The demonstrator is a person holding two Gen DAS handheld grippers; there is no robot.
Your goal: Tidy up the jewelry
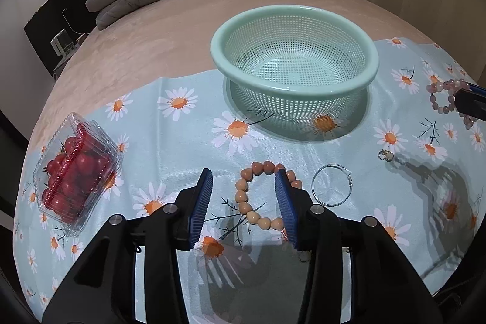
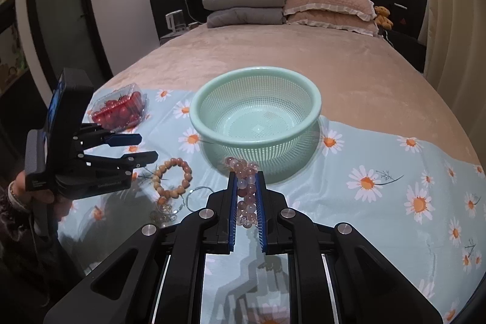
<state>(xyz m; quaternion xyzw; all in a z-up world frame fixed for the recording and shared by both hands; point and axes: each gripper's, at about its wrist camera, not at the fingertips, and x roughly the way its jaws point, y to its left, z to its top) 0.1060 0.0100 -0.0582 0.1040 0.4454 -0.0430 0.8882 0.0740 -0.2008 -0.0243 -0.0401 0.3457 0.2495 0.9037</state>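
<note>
While the colander (image 2: pixel 255 111) sits empty, right claw (image 2: pixel 246 181) grips pink bracelet (image 2: pixel 246 187); left claw (image 1: pixel 243 187) wide; tomatoes boxed (image 1: pixel 76 169).

Both grippers are black plastic. The left gripper (image 1: pixel 243 181) and right gripper (image 2: pixel 246 181) have blue ribbed pads (image 1: pixel 203 202) and round silver screws (image 2: pixel 206 213) on angular linkages. A bare hand (image 2: pixel 36 196) with a beaded wristband (image 2: pixel 13 193) grips the left handle.
</note>
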